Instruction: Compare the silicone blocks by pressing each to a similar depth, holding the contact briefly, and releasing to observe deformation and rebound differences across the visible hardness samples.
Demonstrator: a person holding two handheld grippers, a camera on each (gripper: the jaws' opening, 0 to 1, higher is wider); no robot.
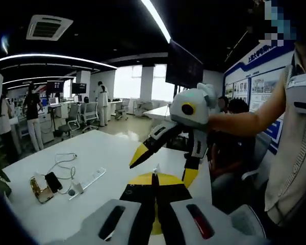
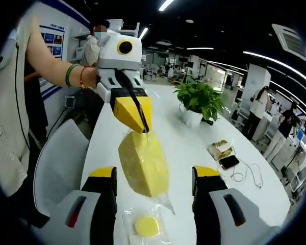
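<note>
White table (image 2: 178, 148) carries 1 potted plant (image 2: 200, 102); phone (image 2: 229, 162); cable (image 2: 247, 175); bagged yellow disc (image 2: 146, 226).

**Yellow, black and white across both views**

Left gripper (image 2: 137, 120): white body, yellow-and-black jaws. Right gripper (image 1: 160, 163): white, yellow tips. Bagged silicone block (image 2: 143, 163), frame centre: pale yellow. Small disc (image 2: 147, 226), lower centre: brighter yellow in clear plastic. Table (image 2: 183, 148): white. Plant (image 2: 200, 98), upper right: green, white pot.

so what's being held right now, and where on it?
Left gripper is shut on the top edge of a clear bag holding a yellow block, hanging over the table. Right gripper is open, holding nothing.
</note>
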